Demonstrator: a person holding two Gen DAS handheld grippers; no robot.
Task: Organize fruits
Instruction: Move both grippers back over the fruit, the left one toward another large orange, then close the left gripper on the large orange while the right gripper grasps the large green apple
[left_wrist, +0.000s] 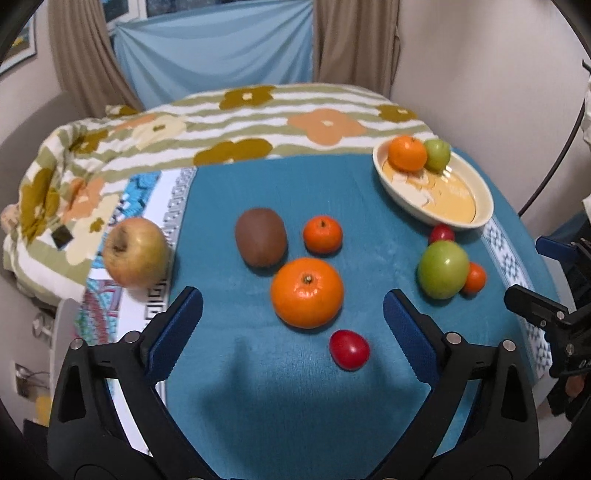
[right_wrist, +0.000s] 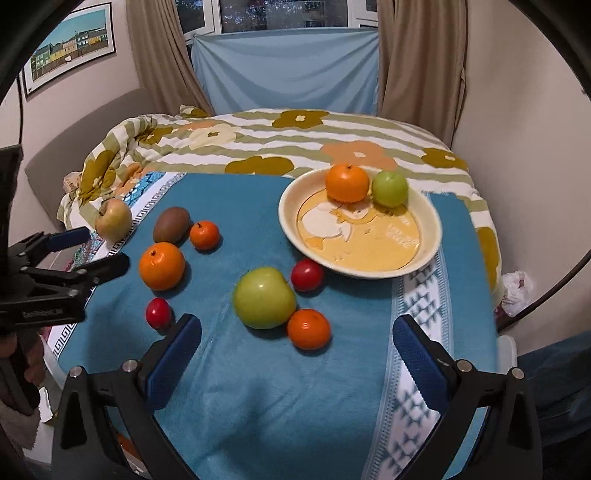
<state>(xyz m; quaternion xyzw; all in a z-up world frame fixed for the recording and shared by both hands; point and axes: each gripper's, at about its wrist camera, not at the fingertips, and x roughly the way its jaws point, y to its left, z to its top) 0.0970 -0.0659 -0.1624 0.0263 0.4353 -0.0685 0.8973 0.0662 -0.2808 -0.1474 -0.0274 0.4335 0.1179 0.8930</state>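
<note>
Left claw (left_wrist: 291, 325): held apart and empty, low over the teal cloth (left_wrist: 295, 406) (what lies under the cloth cannot be told).
Right claw (right_wrist: 297, 354): also held apart, nothing between its pads.
Bowl (right_wrist: 432, 236): set at the far right of the cloth; an orange (right_wrist: 347, 182) and a small green apple (right_wrist: 389, 189) are already inside, touching each other at the far rim.
Loose fruit, left group: a big orange (left_wrist: 306, 292), a red plum (left_wrist: 349, 349), a kiwi (left_wrist: 260, 236) and a small mandarin (left_wrist: 322, 235) are spread on the cloth.
Loose fruit, right group: a large green apple (right_wrist: 264, 297), a mandarin (right_wrist: 308, 328) touching it, and a red fruit (right_wrist: 307, 275) just beside the bowl.
Outlier: a yellowish apple (left_wrist: 135, 251) is left at the cloth's left edge, well apart from the bowl.
Key relation: the big orange lies straight ahead of the left claw, centred between its pads, so it is judged the likeliest next pick; being round, it offers no long axis to align with.
Nearer hand: the left for the orange, the right for the green apple.
Kiwi axis: tilted, running far-left to near-right in the left view.
Hidden: the mandarin behind the green apple is half covered in the left view; the right claw is cut off there at the frame edge.
</note>
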